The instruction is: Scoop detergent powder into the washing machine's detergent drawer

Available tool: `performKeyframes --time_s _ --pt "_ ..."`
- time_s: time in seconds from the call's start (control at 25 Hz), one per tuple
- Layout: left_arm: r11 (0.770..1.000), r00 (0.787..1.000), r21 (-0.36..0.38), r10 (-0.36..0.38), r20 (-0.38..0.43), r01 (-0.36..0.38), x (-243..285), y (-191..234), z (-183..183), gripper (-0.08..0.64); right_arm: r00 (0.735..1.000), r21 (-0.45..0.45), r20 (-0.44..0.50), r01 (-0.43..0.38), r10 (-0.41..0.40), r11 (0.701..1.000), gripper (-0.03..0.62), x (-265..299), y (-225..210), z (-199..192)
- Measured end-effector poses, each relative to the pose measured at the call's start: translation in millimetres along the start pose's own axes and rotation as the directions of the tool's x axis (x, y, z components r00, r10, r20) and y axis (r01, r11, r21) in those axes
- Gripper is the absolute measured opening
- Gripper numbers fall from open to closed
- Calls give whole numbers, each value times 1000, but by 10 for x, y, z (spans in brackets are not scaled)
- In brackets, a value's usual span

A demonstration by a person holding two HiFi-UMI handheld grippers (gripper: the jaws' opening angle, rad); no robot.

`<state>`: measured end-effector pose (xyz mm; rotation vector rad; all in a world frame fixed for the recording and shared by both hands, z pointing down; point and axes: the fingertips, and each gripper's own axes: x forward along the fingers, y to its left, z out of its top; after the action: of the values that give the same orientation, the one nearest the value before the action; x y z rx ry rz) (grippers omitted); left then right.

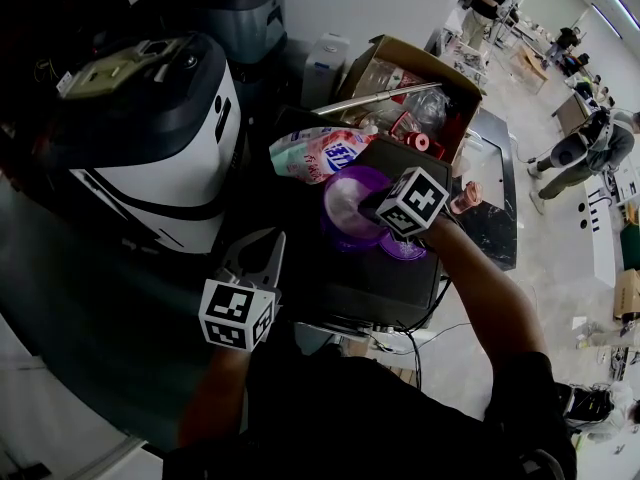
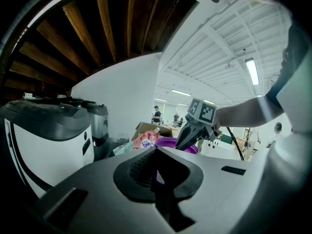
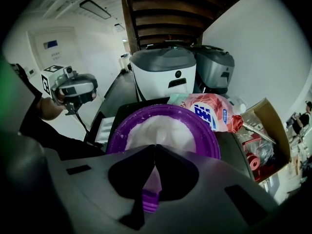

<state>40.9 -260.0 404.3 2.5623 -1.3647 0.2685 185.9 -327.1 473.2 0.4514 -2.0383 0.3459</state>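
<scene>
A purple bowl [image 1: 345,208] of white detergent powder [image 3: 161,130] sits on a black machine top [image 1: 370,278]. My right gripper [image 1: 368,211] reaches over the bowl's right rim and is shut on the handle of a purple scoop [image 3: 150,191]; the scoop's cup is hidden behind the jaws. It also appears over the bowl [image 2: 168,141] in the left gripper view, as the right gripper [image 2: 179,146]. My left gripper [image 1: 271,241] hangs in the air left of the bowl, jaws together and empty. A pink detergent bag [image 1: 320,153] lies just behind the bowl. No detergent drawer is clearly visible.
A white and black machine [image 1: 150,138] stands at the left, with a grey one [image 1: 245,13] behind it. A cardboard box [image 1: 420,78] of bottles and red parts sits behind the bag. Cables [image 1: 415,338] hang off the black top's front edge. People stand far off at the right.
</scene>
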Motion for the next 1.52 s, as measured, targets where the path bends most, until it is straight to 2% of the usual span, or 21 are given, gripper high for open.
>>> performKeyframes --time_s 0.24,0.44,0.6,0.72,0.84,1.04,1.28,1.52 --pt "1000 1000 1 -7 -1 7 3 -53 13 6 995 96 78 -70 63 993 20 -80 49 25" --pt "1000 1000 8 -18 0 18 19 -131 33 6 985 154 153 -101 77 983 20 -209 45 53" --pt "1000 1000 15 -24 -3 24 22 -192 62 6 969 215 232 -130 79 968 20 -346 -1 58" --pt "999 1000 21 -27 -6 27 19 -236 72 6 946 282 310 -182 90 942 20 -435 -27 30" --pt "999 1000 29 -28 -12 29 25 -279 71 6 930 334 359 -202 74 921 20 -491 -88 -64" --pt "999 999 42 -33 -18 34 46 -390 91 6 919 359 394 -189 35 914 20 -574 -127 -212" --pt "998 999 55 -37 -24 38 71 -561 113 6 879 392 476 -235 23 889 20 -711 -129 -329" --pt "998 999 58 -21 -33 23 59 -685 101 6 820 424 572 -314 18 850 20 -813 -39 -413"
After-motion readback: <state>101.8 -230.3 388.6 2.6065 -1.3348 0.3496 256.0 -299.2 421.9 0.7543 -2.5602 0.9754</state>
